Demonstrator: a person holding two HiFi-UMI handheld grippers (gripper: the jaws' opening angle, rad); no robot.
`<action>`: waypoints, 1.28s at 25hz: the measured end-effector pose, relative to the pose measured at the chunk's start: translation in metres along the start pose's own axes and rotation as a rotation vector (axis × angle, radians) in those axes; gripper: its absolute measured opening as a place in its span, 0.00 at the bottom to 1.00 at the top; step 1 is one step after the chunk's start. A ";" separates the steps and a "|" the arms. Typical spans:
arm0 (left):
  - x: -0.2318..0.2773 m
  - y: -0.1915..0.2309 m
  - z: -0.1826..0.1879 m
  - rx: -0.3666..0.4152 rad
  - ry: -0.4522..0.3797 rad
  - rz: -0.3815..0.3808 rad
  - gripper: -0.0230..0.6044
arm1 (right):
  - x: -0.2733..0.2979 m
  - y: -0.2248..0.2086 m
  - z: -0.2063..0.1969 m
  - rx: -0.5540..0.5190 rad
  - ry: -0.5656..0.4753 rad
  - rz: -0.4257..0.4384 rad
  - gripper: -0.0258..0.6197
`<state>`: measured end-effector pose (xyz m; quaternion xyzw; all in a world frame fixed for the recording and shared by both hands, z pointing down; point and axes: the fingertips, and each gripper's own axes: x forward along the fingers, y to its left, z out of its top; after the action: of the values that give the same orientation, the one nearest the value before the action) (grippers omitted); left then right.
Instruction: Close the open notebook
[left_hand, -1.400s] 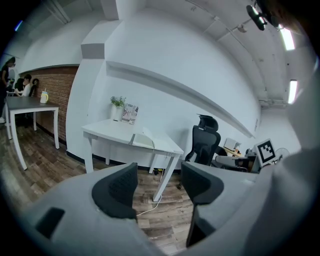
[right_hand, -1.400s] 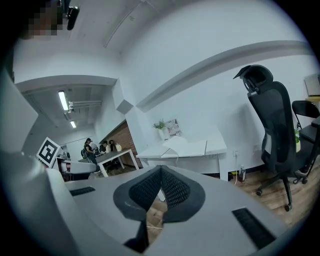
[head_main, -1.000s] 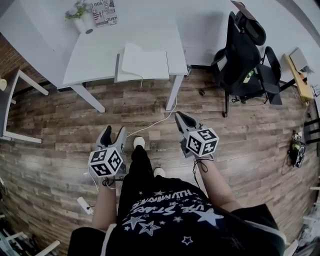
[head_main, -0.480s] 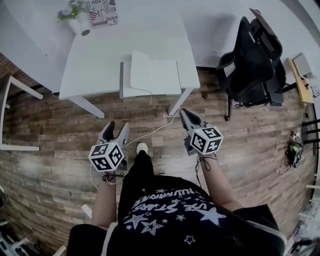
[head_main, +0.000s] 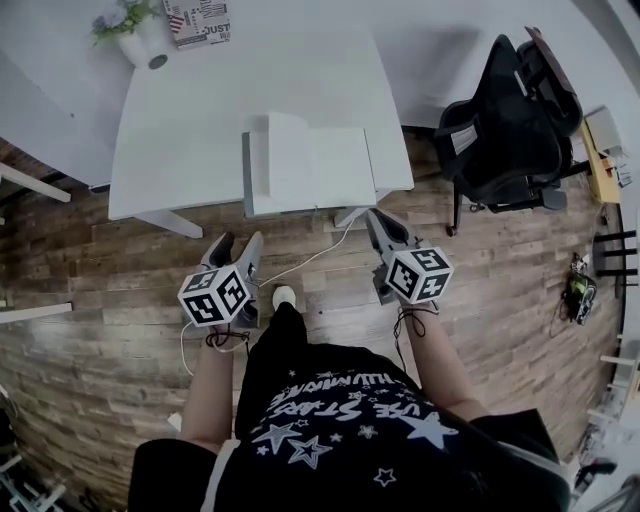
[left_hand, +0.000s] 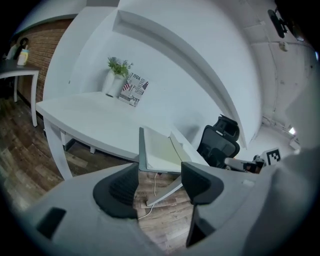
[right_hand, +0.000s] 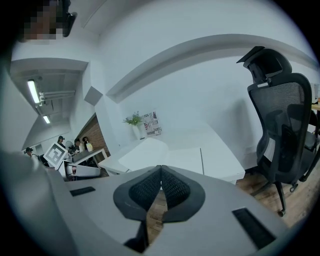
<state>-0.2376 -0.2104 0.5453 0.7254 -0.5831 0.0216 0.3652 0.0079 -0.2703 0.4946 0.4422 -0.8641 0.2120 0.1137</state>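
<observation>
I am holding the left gripper (left_hand: 159, 176) with jaws spread and empty, the right gripper (right_hand: 161, 174) with jaws pressed together on nothing. Both are hovering over the floor (head_main: 90, 300) beside the table (head_main: 180, 110), where the notebook (head_main: 312, 170) is lying open at the near edge.

An open notebook with white pages and a grey cover (head_main: 312, 170) lies at the near edge of the white rectangular table (head_main: 190, 110). A white pot of greenery (head_main: 133, 38) and a printed card (head_main: 197, 20) stand at the table's far left corner. The person stands on the brown wood-plank floor (head_main: 90, 290), left gripper (head_main: 238, 242) with jaws apart, right gripper (head_main: 374, 216) with jaws together, both short of the notebook, a black office chair (head_main: 505, 120) to the right.
</observation>
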 end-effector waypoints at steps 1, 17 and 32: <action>0.005 0.004 0.001 -0.011 0.010 -0.002 0.48 | 0.004 -0.001 0.001 0.001 0.004 -0.008 0.05; 0.075 0.043 -0.011 -0.203 0.155 -0.062 0.48 | 0.041 -0.020 -0.001 0.032 0.055 -0.114 0.05; 0.088 0.031 -0.020 -0.137 0.229 -0.144 0.19 | 0.056 -0.026 0.001 0.050 0.046 -0.136 0.05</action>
<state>-0.2290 -0.2739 0.6156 0.7316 -0.4841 0.0383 0.4786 -0.0039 -0.3244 0.5222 0.4976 -0.8237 0.2353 0.1364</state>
